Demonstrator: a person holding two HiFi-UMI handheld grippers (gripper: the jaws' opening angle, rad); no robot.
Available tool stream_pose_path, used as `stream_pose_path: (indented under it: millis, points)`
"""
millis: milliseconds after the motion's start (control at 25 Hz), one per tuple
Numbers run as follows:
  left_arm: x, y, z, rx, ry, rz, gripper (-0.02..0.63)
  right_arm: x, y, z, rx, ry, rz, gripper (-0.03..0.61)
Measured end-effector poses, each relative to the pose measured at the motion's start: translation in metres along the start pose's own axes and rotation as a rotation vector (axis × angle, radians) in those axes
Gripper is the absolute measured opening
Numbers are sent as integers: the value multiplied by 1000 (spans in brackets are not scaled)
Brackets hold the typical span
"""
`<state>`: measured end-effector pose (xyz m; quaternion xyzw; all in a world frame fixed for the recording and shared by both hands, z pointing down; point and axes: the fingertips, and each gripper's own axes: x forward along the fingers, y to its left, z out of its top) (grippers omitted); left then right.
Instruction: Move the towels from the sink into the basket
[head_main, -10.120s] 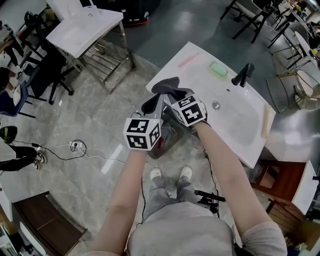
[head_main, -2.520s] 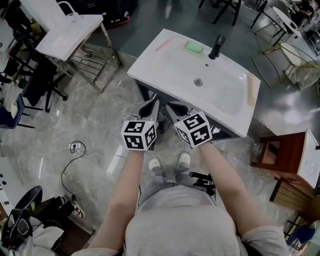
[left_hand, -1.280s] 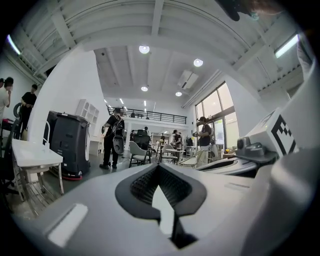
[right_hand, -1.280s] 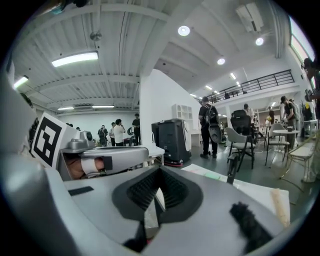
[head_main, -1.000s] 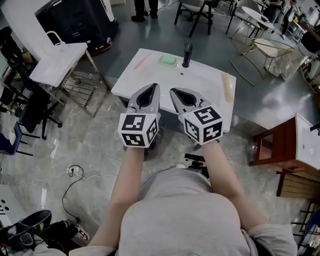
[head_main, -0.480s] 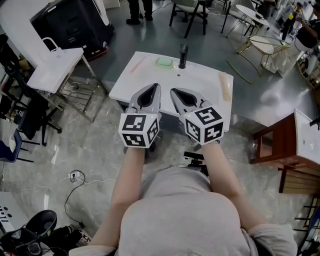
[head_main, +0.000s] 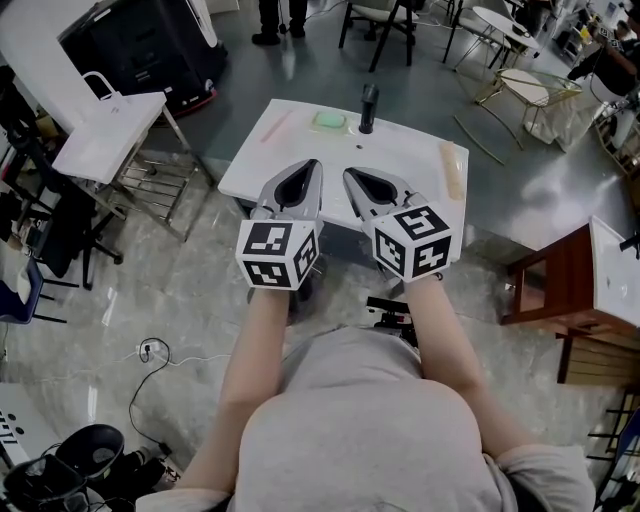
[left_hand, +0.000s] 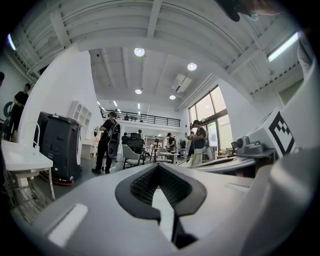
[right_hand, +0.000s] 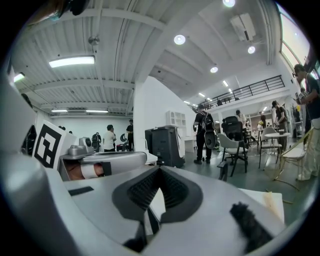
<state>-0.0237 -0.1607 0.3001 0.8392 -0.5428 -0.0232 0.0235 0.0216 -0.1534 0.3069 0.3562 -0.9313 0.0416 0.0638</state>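
The white sink (head_main: 300, 140) stands in front of me in the head view, with a black faucet (head_main: 368, 106) at its back. No towel shows in its basin, and no basket is in view. My left gripper (head_main: 310, 165) and right gripper (head_main: 350, 174) hover side by side over the sink's near edge. Both are shut with nothing between the pads. In the left gripper view the left gripper (left_hand: 159, 166) has its jaws closed on air. The right gripper (right_hand: 160, 170) looks the same in its own view.
A green soap block (head_main: 329, 121) and a pink strip (head_main: 277, 125) lie at the sink's back left, a beige strip (head_main: 452, 168) on its right rim. A white table (head_main: 105, 135) and metal rack (head_main: 160, 185) stand left, a wooden cabinet (head_main: 555, 290) right. People stand far back.
Ten seconds ago the grippers held a dark towel beside the sink; now both are empty. Over the last second the view and the grippers barely shifted.
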Motion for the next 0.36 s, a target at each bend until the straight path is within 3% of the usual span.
stream_pose_path:
  millis: [360]
  points:
    - [0, 4, -3, -4, 10, -12, 6, 6, 2, -2, 7, 0, -5, 17]
